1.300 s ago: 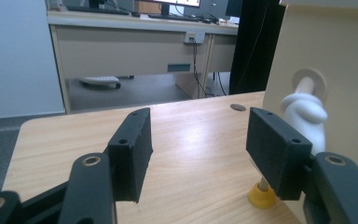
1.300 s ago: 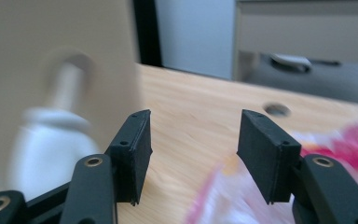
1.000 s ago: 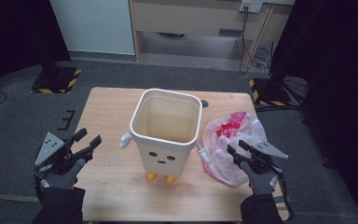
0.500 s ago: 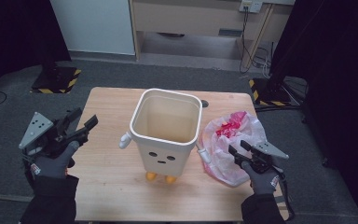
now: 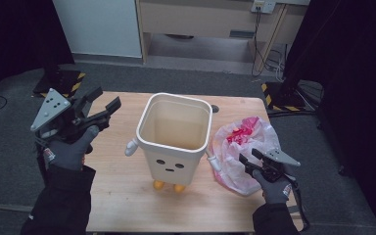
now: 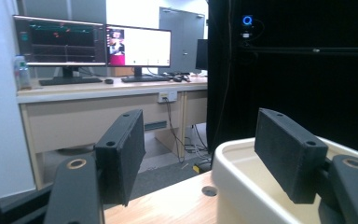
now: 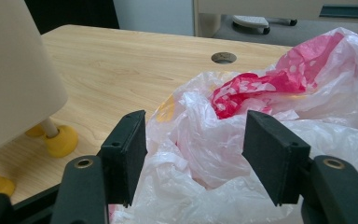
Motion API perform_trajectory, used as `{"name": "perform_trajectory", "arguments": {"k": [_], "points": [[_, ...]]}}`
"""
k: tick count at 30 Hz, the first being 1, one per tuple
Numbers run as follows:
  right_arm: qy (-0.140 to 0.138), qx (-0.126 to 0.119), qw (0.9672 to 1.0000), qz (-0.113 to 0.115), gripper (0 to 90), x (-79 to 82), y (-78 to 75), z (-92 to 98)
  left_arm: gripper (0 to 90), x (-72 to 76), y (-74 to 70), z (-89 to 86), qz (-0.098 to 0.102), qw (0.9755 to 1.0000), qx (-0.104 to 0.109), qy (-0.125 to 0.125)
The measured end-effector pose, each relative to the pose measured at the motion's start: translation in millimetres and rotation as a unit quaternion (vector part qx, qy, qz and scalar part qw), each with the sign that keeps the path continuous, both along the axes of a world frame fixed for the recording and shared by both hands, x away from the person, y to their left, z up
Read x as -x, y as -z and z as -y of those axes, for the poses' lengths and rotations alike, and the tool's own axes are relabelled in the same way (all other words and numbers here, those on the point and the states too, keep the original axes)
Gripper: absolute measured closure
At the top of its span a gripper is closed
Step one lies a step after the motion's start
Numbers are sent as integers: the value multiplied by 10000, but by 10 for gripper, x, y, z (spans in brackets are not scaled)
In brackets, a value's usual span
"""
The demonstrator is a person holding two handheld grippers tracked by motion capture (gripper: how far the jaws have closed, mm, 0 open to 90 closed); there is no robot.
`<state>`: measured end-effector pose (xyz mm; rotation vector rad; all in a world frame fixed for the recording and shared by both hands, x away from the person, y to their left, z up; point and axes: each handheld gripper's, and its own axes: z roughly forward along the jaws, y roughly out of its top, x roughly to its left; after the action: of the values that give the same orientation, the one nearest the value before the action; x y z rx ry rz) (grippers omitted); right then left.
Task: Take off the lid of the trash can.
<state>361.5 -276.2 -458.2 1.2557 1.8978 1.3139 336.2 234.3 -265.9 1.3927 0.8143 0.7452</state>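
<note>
A cream bin (image 5: 174,132) with a drawn face, small arms and yellow feet stands open-topped at mid-table. To its left, my left gripper (image 5: 105,99) is raised above the table's left edge and points toward the bin. Its jaws have just been opening, with nothing between them (image 6: 205,154). The bin's rim (image 6: 233,163) lies just beyond them. Right of the bin lies a crumpled clear plastic bag (image 5: 240,142) with pink and red inside. My right gripper (image 5: 248,156) is open at the bag's near side. The film (image 7: 261,84) bulges between its pads, unpressed.
The wooden table (image 5: 117,196) has a round cable hole (image 5: 215,108) behind the bin. The bin's yellow feet (image 7: 60,140) are close left of the right gripper. A desk with monitors (image 6: 93,46) stands beyond the table. Striped stand bases (image 5: 58,81) sit on the floor.
My left gripper has risen from low at the table's left front and moved up and away from me, now pointing at the bin. The right gripper and bag have not moved.
</note>
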Motion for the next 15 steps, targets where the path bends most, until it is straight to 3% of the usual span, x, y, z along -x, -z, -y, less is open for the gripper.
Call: {"name": "perform_trajectory", "arguments": {"k": [1,2,9,15], "points": [[-5,0,10000,1,394,2,-2,-6,326,-42,-32,45,142,9998,-49,110],[-16,1,10000,-5,394,3,-4,-11,326,-67,-55,92,140,9998,-75,137],[-43,32,10000,17,393,-7,5,-18,322,-279,-150,407,40,9990,-235,381],[-31,43,10000,-25,393,-15,15,-8,314,-462,-100,647,-146,9974,-427,564]]}}
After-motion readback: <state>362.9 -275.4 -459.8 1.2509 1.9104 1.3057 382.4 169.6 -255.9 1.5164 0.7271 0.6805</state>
